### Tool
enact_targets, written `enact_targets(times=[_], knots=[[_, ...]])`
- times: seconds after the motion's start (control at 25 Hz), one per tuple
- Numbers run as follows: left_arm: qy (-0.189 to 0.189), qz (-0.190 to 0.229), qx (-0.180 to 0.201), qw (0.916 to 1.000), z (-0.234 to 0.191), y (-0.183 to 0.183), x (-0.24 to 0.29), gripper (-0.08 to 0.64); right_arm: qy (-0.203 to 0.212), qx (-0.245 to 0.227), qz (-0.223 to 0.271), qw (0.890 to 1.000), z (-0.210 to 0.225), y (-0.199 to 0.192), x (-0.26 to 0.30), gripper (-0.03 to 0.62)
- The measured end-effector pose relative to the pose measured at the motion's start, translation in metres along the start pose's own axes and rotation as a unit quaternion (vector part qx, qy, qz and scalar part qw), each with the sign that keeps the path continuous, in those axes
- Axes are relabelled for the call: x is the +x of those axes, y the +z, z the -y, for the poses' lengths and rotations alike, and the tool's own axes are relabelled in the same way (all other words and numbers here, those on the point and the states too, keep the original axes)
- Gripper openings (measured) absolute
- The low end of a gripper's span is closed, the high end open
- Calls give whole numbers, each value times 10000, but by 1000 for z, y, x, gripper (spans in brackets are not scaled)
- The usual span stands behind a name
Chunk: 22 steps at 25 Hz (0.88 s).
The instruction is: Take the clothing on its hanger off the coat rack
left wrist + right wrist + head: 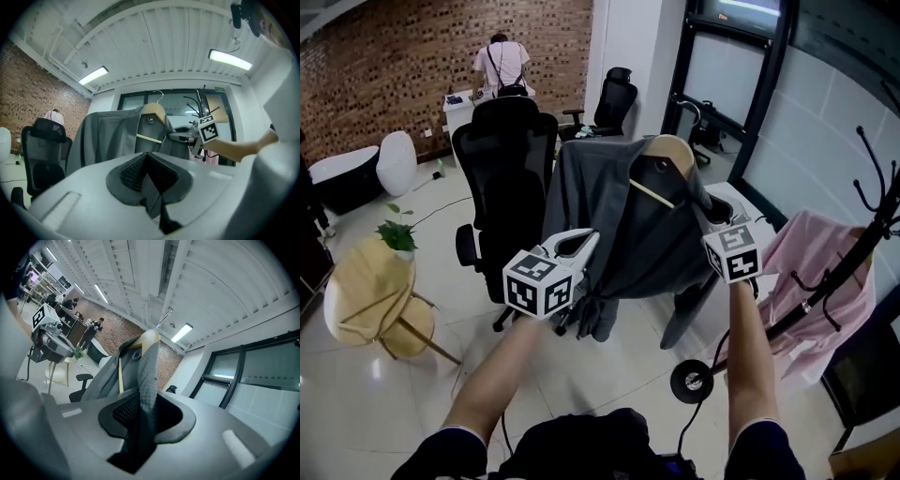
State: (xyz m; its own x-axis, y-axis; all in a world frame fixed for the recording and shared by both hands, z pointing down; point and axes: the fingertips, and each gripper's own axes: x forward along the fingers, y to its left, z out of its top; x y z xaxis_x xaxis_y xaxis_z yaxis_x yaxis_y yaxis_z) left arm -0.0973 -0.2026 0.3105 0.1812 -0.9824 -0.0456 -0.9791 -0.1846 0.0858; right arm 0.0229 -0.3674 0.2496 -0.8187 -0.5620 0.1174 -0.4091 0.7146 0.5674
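**Carrying the grey jacket clear of the coat rack**

The grey jacket (619, 211) on its wooden hanger (672, 152) is held up in the air in front of the person. It is already off the coat rack (865, 230), which stands apart at the right with a pink garment (814, 274) draped on it. The left claw (584, 246) is pressed together on a fold of the jacket's cloth at one side. The right claw (710, 228) is pinched on the cloth at the other side. In each gripper view grey fabric is seen running between the jaws. The hanger's wire hook (164, 317) is caught on nothing.

The step in hand is judged to be the carrying away. Only cloth is gripped, not the hanger, so the hanger could slide out of the shoulders if the jacket were tipped. Both claws are best held level and well spread, and the hook steered wide of the rack's branches. The hem should be kept clear of the black office chair (502, 178) behind it.

No brand, label or legible writing is made out on jacket or hanger. The marker cubes carry black-and-white patterns only, not letters.
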Motion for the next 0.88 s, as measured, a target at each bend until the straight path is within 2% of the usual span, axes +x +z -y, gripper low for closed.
enact_targets(times=[0.48,0.88], knots=[[868,-35,-183,9961,-125,-9,-33,12,559,218,379,9975,-54,55,149,91],[1508,-80,-144,9884,-227,0,6,12,1118,249,824,9900,-68,85,287,91]])
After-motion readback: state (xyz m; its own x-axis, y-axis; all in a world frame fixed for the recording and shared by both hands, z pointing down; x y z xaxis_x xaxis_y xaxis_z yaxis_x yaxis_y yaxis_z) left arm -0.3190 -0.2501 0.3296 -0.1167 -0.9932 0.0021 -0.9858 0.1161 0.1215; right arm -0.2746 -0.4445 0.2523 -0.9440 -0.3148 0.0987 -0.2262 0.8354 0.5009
